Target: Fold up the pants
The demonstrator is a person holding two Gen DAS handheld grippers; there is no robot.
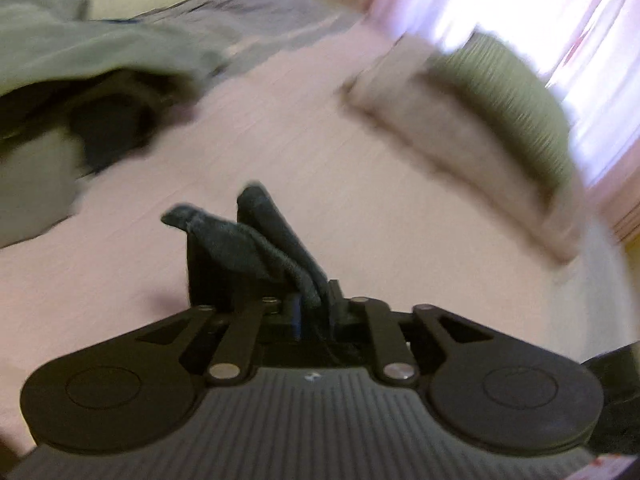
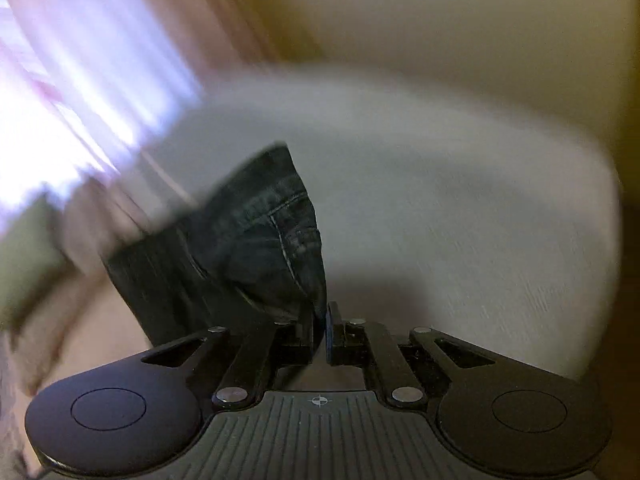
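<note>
In the left wrist view, a dark fold of the pants (image 1: 256,248) runs up between the fingers of my left gripper (image 1: 240,236), which is shut on it above the pink bed sheet (image 1: 340,168). In the right wrist view, a dark denim part of the pants (image 2: 248,240) with a stitched seam rises to the left of my right gripper (image 2: 320,316). Its jaws are pressed together on the denim edge. The cloth hides the left finger. Both views are blurred.
A green and beige pillow (image 1: 492,120) lies at the right of the bed, below bright curtains (image 1: 520,4). A grey-green heap of clothes (image 1: 80,56) sits at the upper left. In the right wrist view are the pale sheet (image 2: 440,208) and a cream wall (image 2: 440,20).
</note>
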